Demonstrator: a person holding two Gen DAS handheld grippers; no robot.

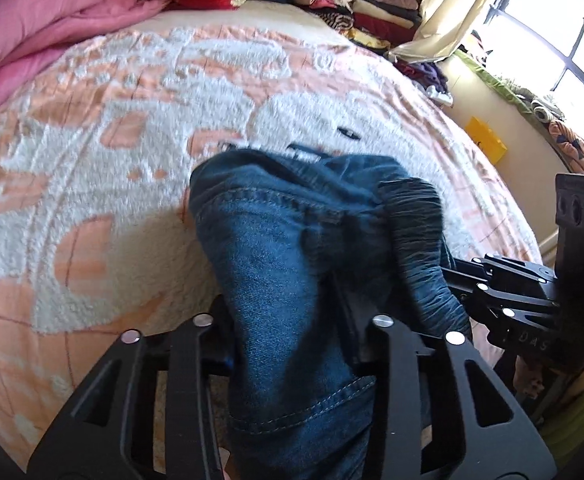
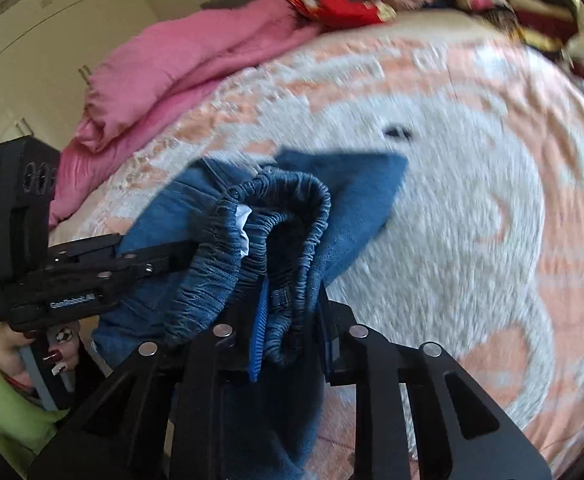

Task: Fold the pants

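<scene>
Both grippers are clenched on the blue jeans point(image 1: 276, 240), held bunched just above the bed point(image 1: 92, 168): the left gripper point(image 1: 292, 344) on a denim leg, the right gripper point(image 2: 288, 340) on the gathered elastic waistband point(image 2: 260, 216). I'd keep both grips firm and spread the denim flat on the open bedspread. The pink quilt point(image 2: 180, 64) and stacked clothes point(image 1: 347, 4) sit well apart, so neither should hinder.

**Materials / finish**

Pants point(image 1: 276, 248): blue denim, woven twill, matt, contrast stitched seams; waistband point(image 2: 268, 216) ribbed, gathered elastic. Left gripper point(image 1: 292, 344) and right gripper point(image 2: 288, 344): matt black plastic links, shiny metal pins; right has a ridged blue pad. Bedspread point(image 1: 104, 152): fluffy white pile on smooth peach cloth. Far-left quilt point(image 1: 52, 20): smooth pink fabric. Far-right curtain point(image 1: 451, 12): cream cloth.
</scene>
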